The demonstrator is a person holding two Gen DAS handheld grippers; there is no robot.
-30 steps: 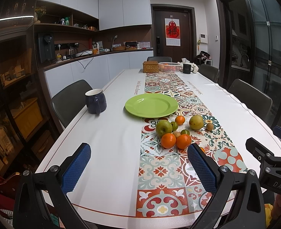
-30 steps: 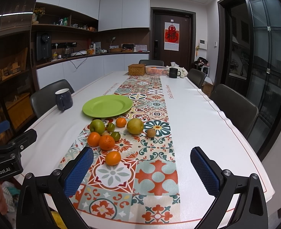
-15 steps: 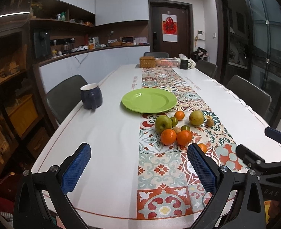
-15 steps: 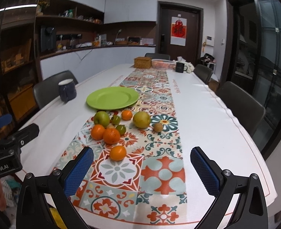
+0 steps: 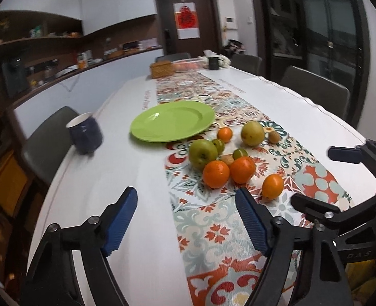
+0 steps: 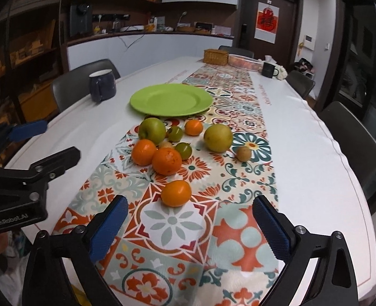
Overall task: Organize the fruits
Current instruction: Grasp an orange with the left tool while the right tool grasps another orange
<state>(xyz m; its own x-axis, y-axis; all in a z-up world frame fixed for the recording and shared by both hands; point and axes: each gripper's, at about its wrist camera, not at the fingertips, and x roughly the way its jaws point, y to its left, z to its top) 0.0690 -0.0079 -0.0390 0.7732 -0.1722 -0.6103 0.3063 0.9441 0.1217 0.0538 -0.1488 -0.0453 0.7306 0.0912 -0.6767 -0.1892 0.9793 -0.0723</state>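
Note:
A cluster of fruit lies on the patterned runner [image 6: 241, 178] in front of an empty green plate [image 6: 171, 100]: a green apple [image 6: 152, 130], a yellow-green pear [image 6: 218, 137], several oranges [image 6: 166, 161], small green limes [image 6: 183, 150] and a kiwi [image 6: 244, 153]. One orange [image 6: 176, 193] lies apart, nearest my right gripper [image 6: 190, 229], which is open and empty just short of it. My left gripper [image 5: 188, 219] is open and empty, left of the fruit [image 5: 216, 174] and below the plate [image 5: 172, 121].
A dark blue mug [image 5: 85, 132] stands left of the plate. A wicker basket [image 6: 216, 56], a tray [image 6: 244, 61] and a black mug [image 6: 268, 69] stand at the table's far end. Grey chairs [image 6: 351, 137] line both sides.
Both grippers have moved forward and lower toward the fruit, which now looks larger and closer. Both stay open. Nothing on the table has moved.

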